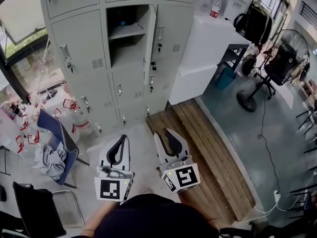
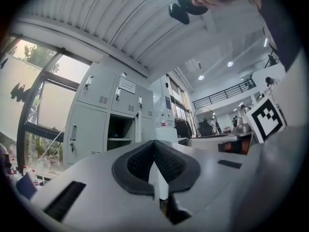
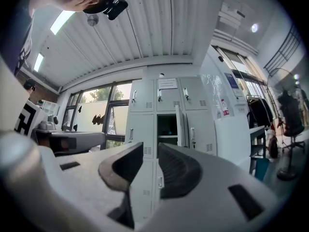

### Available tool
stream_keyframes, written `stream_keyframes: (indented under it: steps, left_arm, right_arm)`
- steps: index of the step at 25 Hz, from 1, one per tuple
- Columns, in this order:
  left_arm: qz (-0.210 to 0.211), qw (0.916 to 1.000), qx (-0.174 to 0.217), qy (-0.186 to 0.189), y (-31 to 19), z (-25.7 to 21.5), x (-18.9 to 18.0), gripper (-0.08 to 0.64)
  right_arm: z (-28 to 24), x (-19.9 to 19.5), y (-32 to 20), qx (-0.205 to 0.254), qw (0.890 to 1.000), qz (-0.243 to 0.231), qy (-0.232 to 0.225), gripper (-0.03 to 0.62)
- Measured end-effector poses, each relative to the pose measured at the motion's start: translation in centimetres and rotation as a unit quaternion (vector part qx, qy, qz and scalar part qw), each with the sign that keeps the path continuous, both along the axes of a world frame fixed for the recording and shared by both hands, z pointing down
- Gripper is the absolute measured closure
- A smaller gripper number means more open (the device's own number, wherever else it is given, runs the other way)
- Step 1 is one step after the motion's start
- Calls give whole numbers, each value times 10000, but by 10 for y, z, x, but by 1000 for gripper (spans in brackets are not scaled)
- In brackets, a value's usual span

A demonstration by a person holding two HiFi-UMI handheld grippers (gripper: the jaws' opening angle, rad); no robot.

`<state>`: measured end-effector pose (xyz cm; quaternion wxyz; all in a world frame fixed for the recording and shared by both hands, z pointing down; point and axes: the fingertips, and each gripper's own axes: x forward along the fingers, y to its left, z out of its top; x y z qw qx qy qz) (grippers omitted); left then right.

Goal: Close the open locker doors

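Lockers point(image 1: 79, 38) ahead, one door point(image 1: 152, 31) swung open, middle column, upper part.
Left gripper point(image 1: 123, 138) fingers closed, empty; right gripper point(image 1: 165, 133) fingers slightly apart, empty; both well short of door.

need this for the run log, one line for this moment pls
left gripper: shut, empty | right gripper: open, empty | locker door: open, middle column | both grippers short of lockers, no contact

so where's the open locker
In the head view the open locker is top centre, in the middle column, its door swung right toward the white counter.
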<state>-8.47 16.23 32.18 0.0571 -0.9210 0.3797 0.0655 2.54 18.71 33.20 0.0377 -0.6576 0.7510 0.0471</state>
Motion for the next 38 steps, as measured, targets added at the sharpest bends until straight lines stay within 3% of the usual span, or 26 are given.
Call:
stream_keyframes:
  steps: [10,19,32,38]
  left_arm:
    - [-232,9995,-149,-156,-16,8,21,558]
    - [-132,9996,-232,-65,-43,16,37,557]
    - [-269,9986,-394,-237,-165,14,84,558]
    - [-88,9999,-123,-32,-216,3,111,558]
  right_arm:
    - [9,19,-22,-73,9995,-260,-152,508]
    - [16,33,-48,-60,9992,-236,-315,508]
    - [4,78,-169,46,9993,-304,-234,508]
    - [-10,101,-220,134,9993,-304,-190,508]
